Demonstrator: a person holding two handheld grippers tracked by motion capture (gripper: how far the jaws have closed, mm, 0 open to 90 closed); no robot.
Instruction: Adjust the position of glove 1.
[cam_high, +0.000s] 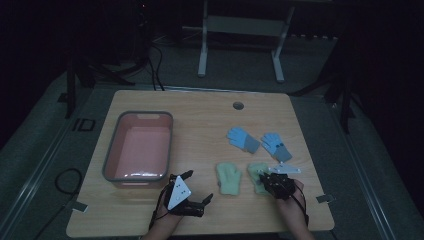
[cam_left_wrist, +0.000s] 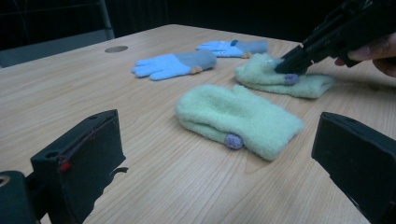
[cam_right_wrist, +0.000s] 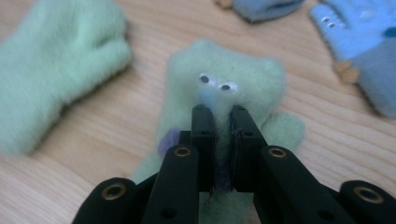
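Two pale green mittens lie on the wooden table (cam_high: 200, 115) near its front edge. My right gripper (cam_right_wrist: 222, 116) is shut on the right-hand mitten (cam_right_wrist: 224, 70), which has two small googly eyes; a fold of its fleece and a purple patch sit pinched between the jaws. From above, the right gripper (cam_high: 264, 176) rests on that mitten (cam_high: 256, 171). The other green mitten (cam_left_wrist: 238, 116) lies flat just ahead of my left gripper (cam_left_wrist: 219, 154), whose jaws stand wide apart with nothing between them. The left gripper (cam_high: 200, 186) is left of this mitten (cam_high: 229, 179).
A pair of blue gloves with grey cuffs (cam_high: 243, 139) (cam_high: 276, 146) lies behind the mittens. A pink bin with a grey rim (cam_high: 112, 150) stands at the left of the table. A round cable hole (cam_high: 238, 105) is near the far edge.
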